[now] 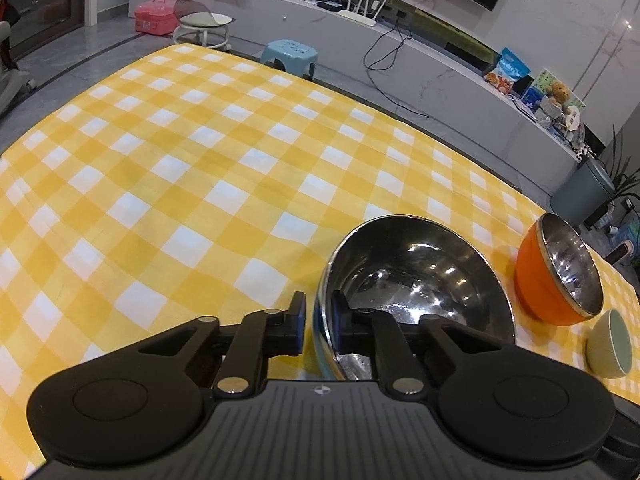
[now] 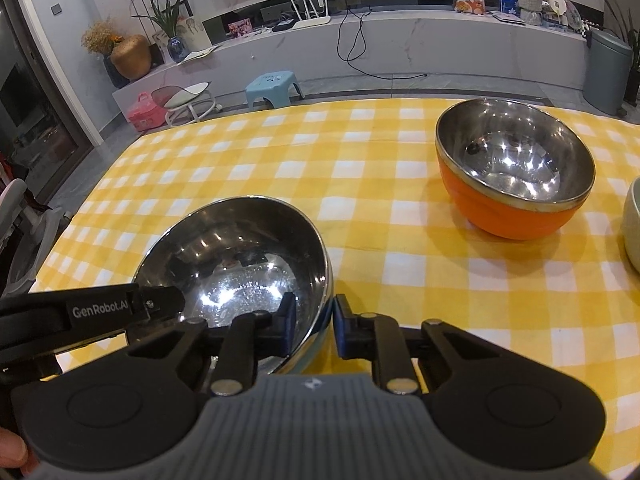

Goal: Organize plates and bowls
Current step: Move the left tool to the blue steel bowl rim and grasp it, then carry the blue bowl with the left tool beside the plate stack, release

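A steel bowl with a blue outside sits on the yellow checked tablecloth. My left gripper is shut on its near-left rim, one finger inside and one outside. My right gripper is shut on its near-right rim the same way. The left gripper's body shows at the left of the right wrist view. An orange bowl with a steel inside stands to the right. A small pale green bowl stands further right.
The yellow checked table spreads left and ahead of the bowls. Beyond its far edge are a blue stool, a white stool, a pink box and a grey bin.
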The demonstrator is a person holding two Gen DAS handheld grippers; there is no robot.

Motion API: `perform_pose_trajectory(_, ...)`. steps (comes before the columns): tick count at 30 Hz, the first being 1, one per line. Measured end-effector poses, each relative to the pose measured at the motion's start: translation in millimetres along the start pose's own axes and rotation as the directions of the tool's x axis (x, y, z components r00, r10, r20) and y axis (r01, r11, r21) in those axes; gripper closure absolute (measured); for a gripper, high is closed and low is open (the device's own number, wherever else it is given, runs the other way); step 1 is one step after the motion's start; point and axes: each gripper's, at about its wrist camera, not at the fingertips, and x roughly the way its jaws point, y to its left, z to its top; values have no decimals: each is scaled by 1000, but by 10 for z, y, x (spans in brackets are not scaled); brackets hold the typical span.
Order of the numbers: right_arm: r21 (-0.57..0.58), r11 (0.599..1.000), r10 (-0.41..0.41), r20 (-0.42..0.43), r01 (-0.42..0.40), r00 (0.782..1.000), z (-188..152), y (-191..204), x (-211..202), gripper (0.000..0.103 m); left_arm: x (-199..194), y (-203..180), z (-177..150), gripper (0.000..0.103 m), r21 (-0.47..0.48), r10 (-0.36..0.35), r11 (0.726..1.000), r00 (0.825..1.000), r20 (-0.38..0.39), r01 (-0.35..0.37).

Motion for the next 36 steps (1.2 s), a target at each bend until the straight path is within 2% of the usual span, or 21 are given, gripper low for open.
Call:
perform_pose_trajectory(4,11,1000,-5,-1,5,1000,5,-5,-30,88,-7,-26,-16,95,17,14,1000,1000,0,-14)
perform_pose_trajectory(10,12,1000,-9,12,9,1000,20,-25,-192,90,-112,-44,-29,96,10,-10,1000,1000,-4,10)
perform_pose_trajectory(18,59,998,-25,16,24,1000,-52,-297,-663,90,-421,-406,-125,97,43,-38,998,999,-26,39)
perform_pose_trajectory(22,94,995,-36,28,33,999,-161,-528,-979,91,-606,-657,-294,97,69,-60,996,998,-31,62)
perform_pose_trajectory(29,174,984,-46,36,39,998,-437,-1000,-1519,90,-815,-1014,-714,97,84,-111,989,990,-81,118)
perform_pose_trajectory(36,273,961,-63,30,53,998,-774,-1444,-1861,90,-851,-1314,-1105,96,107,-136,982,979,-152,153)
